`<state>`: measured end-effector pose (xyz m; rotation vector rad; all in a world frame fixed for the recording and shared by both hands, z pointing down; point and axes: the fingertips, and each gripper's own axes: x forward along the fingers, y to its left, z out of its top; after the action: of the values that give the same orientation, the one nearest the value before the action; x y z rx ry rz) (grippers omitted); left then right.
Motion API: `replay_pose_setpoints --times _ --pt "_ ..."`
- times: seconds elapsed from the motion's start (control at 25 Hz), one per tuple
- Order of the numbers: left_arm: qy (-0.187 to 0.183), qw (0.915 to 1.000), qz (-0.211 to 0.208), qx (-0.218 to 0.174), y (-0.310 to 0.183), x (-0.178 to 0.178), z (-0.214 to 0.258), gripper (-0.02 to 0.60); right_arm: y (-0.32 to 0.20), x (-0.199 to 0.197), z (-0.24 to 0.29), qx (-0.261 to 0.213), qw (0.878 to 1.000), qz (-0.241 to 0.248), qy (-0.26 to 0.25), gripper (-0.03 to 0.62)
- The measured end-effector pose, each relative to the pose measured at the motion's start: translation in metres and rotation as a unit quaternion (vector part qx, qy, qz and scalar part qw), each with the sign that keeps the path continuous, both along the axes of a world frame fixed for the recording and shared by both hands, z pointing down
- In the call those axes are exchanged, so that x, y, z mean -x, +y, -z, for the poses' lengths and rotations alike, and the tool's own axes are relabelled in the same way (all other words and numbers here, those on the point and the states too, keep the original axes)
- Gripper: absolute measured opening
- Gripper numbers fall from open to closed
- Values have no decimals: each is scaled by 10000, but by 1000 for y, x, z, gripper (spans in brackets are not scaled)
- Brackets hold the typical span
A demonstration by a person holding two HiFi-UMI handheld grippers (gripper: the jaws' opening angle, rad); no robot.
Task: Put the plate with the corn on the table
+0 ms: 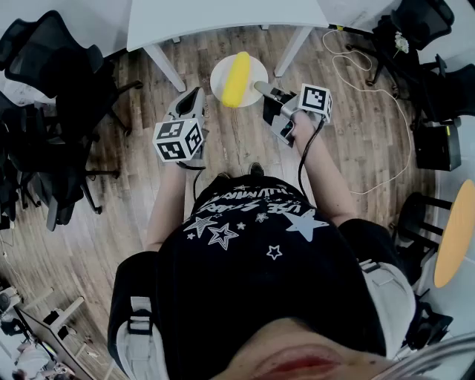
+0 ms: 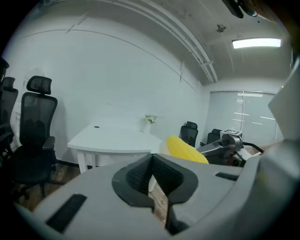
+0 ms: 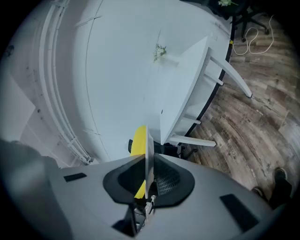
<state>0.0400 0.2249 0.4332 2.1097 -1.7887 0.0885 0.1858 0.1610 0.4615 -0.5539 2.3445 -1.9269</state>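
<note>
A yellow corn cob (image 1: pixel 237 78) lies on a round white plate (image 1: pixel 256 71) held in the air above the wooden floor, just short of the white table (image 1: pixel 223 18). My right gripper (image 1: pixel 260 87) is shut on the plate's right rim. In the right gripper view the plate (image 3: pixel 146 150) runs edge-on between the jaws of the right gripper (image 3: pixel 146 176), with the corn (image 3: pixel 138 140) behind it. My left gripper (image 1: pixel 196 95) hovers left of the plate, apart from it, shut and holding nothing. From the left gripper view, the corn (image 2: pixel 186 150) shows to the right beyond the left gripper (image 2: pixel 151 168).
Black office chairs (image 1: pixel 52 111) crowd the left side, and more chairs stand at the far right (image 1: pixel 423 22). A white cable (image 1: pixel 371 111) loops over the floor on the right. The table's legs (image 1: pixel 165 65) flank the plate. A small plant (image 2: pixel 150 119) stands on the table.
</note>
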Motion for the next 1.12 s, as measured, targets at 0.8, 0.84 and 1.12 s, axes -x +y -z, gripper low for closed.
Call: replay_pose_setpoints --times 0.8,0.84,1.12 --pt "-84 9999 44 136 -16 -23 -7 6 -10 -16 -2 56 9994 250 -242 38" --pt "-98 9998 69 129 -18 -26 -7 6 -12 -18 -1 64 9992 285 -276 40" --pt "-248 9993 184 220 -33 -51 -8 6 -30 -43 -7 255 9979 461 -366 40"
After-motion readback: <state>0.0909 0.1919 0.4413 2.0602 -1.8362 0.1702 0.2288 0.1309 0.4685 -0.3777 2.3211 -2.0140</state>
